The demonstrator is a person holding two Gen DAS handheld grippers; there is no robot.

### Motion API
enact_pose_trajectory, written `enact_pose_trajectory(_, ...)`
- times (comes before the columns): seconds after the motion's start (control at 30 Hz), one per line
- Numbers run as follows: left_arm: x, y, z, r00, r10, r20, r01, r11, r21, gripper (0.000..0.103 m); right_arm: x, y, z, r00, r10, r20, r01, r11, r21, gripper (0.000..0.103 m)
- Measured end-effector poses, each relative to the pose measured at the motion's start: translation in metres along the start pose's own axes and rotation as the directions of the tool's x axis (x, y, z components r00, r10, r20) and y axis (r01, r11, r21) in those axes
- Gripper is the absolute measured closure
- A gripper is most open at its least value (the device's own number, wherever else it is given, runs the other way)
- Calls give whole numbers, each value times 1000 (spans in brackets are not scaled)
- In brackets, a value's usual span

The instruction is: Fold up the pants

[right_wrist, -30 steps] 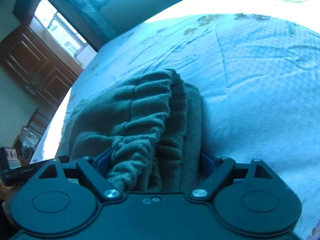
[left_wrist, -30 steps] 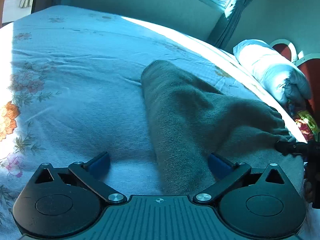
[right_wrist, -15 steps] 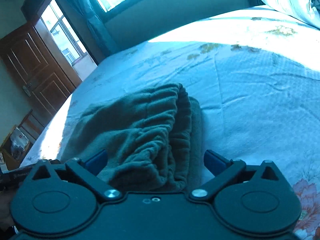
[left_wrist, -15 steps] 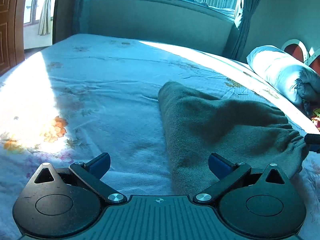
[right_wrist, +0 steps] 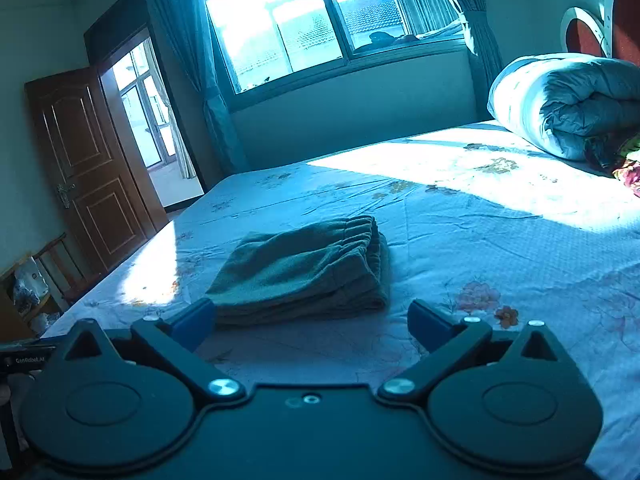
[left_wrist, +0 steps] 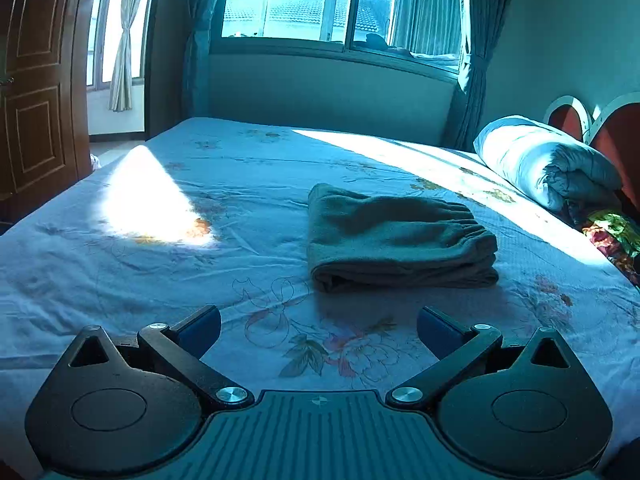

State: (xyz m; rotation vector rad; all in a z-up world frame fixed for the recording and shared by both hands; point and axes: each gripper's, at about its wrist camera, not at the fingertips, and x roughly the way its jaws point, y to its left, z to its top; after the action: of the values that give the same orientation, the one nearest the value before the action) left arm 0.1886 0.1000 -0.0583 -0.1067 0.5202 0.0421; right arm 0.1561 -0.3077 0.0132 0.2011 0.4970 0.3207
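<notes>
Left wrist view: pants point(left_wrist: 400, 240) folded into a compact stack, lying on the bed sheet point(left_wrist: 200, 240) a little right of centre, well apart from the left gripper point(left_wrist: 319, 326), whose blue-tipped tongs stand wide and hold nothing. Right wrist view: same bundle point(right_wrist: 304, 272) just beyond the right gripper point(right_wrist: 310, 320), tongs likewise spread wide and empty, left tip close to the near edge of the cloth, touching or not cannot be told.

Step in hand, judged from the layout: folding looks finished, both tools clear of the garment. Next move, if any, calls for little: perhaps a light press to flatten the top layer, or simply holding off. Any regrasp would need care to pinch all layers at once, or the stack would slide apart.

Look of the garment: grey-green, soft and fleecy, thick pile. Several layers visible along the near edge, stacked fairly evenly. Gathered elastic waistband on the right end, puckered. Far left corner slightly raised and rounded; top surface shows a shallow dip with shadow across it.

Surroundings: floral print on the sheet near the grippers, bright sun patch to the left, rolled quilt point(left_wrist: 548, 164) far right by the headboard, window point(left_wrist: 320, 0) on the far wall.
</notes>
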Motion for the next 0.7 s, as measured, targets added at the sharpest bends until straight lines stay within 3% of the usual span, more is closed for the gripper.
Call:
enact_pose_trajectory(0.13,-55,-18,-29,1000,-22,-10,23,999,28,0,-45,29,-26,998,-56,-28,53,993,-104,6)
enact_pose_trajectory(0.23,-89,-33,-40,1000,-27,-15,28,998,59,0,-71,43,-36,999,-44,-23,41,991,-128,6)
enact_pose_trajectory(0.43,-151,-55,-37,992,-114,54,111,993,46,0,-118,66,-37,1000,-15,26,19,987,-161,6)
enact_pose_trajectory(0.7,-202,-74,-33,985,-101,140,89,992,90,0,-159,75,-37,997,-21,78,36,981,-190,6)
